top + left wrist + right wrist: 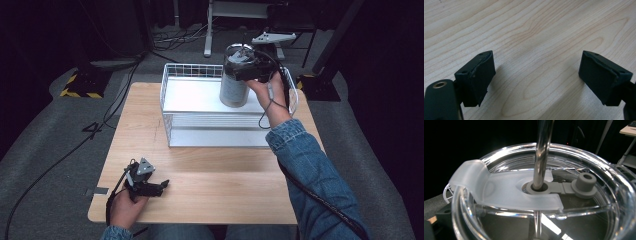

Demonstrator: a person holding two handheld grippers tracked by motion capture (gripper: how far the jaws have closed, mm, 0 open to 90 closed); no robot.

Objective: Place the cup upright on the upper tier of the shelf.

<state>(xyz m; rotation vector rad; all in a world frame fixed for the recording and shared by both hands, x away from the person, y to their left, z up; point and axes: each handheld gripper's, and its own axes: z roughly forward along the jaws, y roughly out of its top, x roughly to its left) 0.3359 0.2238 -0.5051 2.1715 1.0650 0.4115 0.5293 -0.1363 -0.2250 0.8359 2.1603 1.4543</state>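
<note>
A big cup (235,80) with a clear lid (544,192) stands up straight in the white wire basket (200,107), near the basket's back right corner. The basket sits on the far part of the wooden table (200,175).

The right gripper (250,67) is up at the top of the cup, on the side away from the basket's middle. A hand (270,95) in a blue denim sleeve (310,165) holds it there. In the right gripper view the lid is very close. A shiny metal straw (541,157) stands up through the hole in the middle of the lid. A frosty white flap (499,187) lies across the lid, and a small grey plug (585,183) sits beside the straw. One dark finger (444,216) peeks out low down beside the rim of the cup. The pictures do not let me see if the fingers are pressing on the cup or spread apart from it.

The left gripper (150,186) rests low on the table, well away from the basket, near the front edge. Its two black fingers (477,75) are spread wide apart, with bare wood between them
</note>
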